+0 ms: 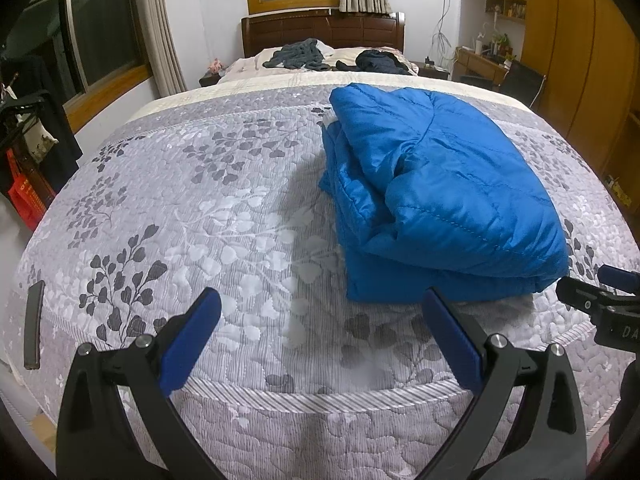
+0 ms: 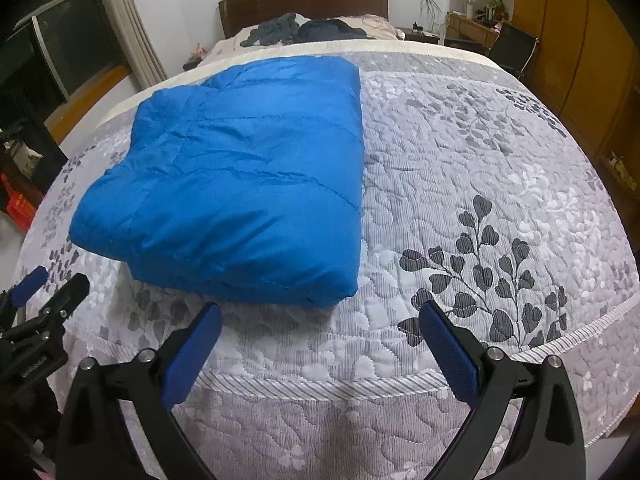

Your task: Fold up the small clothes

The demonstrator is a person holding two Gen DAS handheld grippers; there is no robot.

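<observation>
Both hand-held grippers (image 1: 320,300) (image 2: 320,312) wide apart; jacket's (image 2: 240,184) underside hidden.

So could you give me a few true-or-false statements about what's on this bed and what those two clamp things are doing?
1. The blue puffer jacket lies folded on the quilted bedspread. True.
2. The left gripper is clamped on the jacket. False: its jaws stand open and hold nothing, short of the jacket's near edge.
3. The right gripper is open and empty. True.
4. Dark clothes lie heaped near the headboard. True.
5. The jacket is red. False: it is bright blue.
6. The jacket hangs over the foot of the bed. False: it rests wholly on top of the bedspread.
</observation>
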